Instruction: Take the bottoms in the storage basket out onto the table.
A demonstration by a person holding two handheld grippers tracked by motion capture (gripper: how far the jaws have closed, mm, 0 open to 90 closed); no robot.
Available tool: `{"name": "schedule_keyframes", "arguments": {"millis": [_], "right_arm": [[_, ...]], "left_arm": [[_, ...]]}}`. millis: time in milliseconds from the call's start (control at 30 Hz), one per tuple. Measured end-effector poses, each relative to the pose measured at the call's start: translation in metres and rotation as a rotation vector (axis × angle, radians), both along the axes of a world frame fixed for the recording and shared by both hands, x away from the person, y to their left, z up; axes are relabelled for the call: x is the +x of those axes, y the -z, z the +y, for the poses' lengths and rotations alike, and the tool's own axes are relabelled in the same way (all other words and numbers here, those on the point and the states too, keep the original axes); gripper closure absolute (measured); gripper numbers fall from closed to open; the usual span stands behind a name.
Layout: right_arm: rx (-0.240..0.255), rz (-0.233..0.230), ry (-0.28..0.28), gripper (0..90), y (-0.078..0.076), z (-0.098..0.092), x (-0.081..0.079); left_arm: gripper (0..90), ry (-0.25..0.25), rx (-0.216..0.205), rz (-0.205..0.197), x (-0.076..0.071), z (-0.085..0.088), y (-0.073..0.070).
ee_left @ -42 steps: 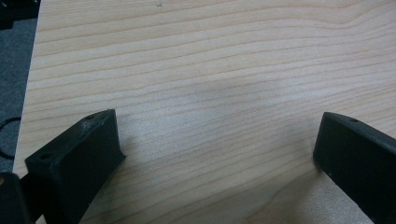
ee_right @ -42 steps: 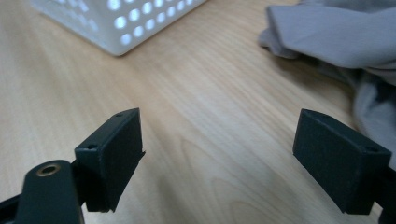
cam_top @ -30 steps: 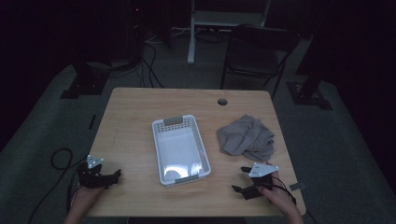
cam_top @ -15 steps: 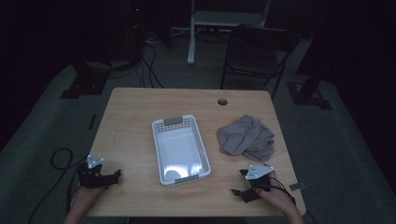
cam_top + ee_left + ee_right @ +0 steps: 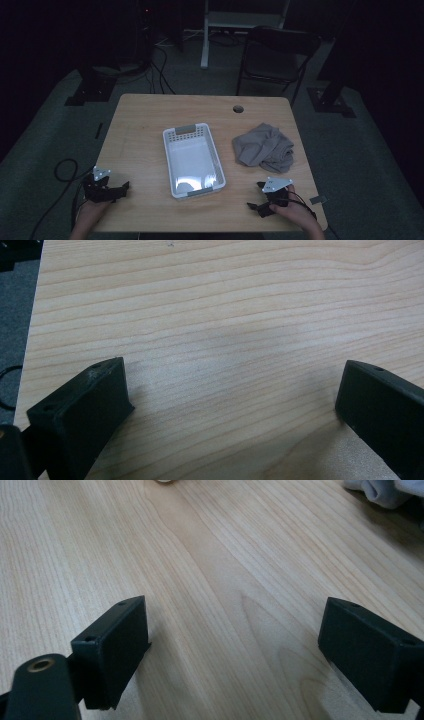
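As we look down from the high view, the left gripper (image 5: 106, 187) and right gripper (image 5: 267, 197) rest at the table's (image 5: 145, 125) near corners, with the white basket (image 5: 193, 152) between them and what seems a crumpled grey cloth (image 5: 263, 146) beyond the right gripper. In the left gripper view, we see jaws spread wide over bare wood. In the right gripper view, jaws again stand wide apart, the cloth's edge (image 5: 385, 491) well ahead.

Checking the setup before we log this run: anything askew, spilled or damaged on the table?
Nothing looks damaged or spilled. The grey cloth lies crumpled in a heap right of the white basket, which sits slightly turned against the table edges and looks empty. Both hand-held grippers, left and right, are open over bare wood.
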State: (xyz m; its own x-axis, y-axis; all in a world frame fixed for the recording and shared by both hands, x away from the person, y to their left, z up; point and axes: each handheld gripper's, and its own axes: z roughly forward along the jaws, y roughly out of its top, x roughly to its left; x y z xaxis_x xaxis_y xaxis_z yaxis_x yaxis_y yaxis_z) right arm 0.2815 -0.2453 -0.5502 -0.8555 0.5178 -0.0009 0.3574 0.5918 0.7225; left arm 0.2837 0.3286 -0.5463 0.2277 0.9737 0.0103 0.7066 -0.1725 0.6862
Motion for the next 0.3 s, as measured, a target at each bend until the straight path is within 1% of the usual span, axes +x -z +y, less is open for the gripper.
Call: {"name": "schedule_keyframes", "arguments": {"millis": [133,300], "right_arm": [[0.000,-0.001,-0.013,12.3,0.0000,0.0002,-0.0004],[0.000,-0.001,-0.014,12.3,0.0000,0.0002,-0.0002]], "left_arm": [[1.4,0.000,0.000,0.000,0.0000,0.0000,0.0000],[1.4,0.000,0.000,0.000,0.0000,0.0000,0.0000]]}}
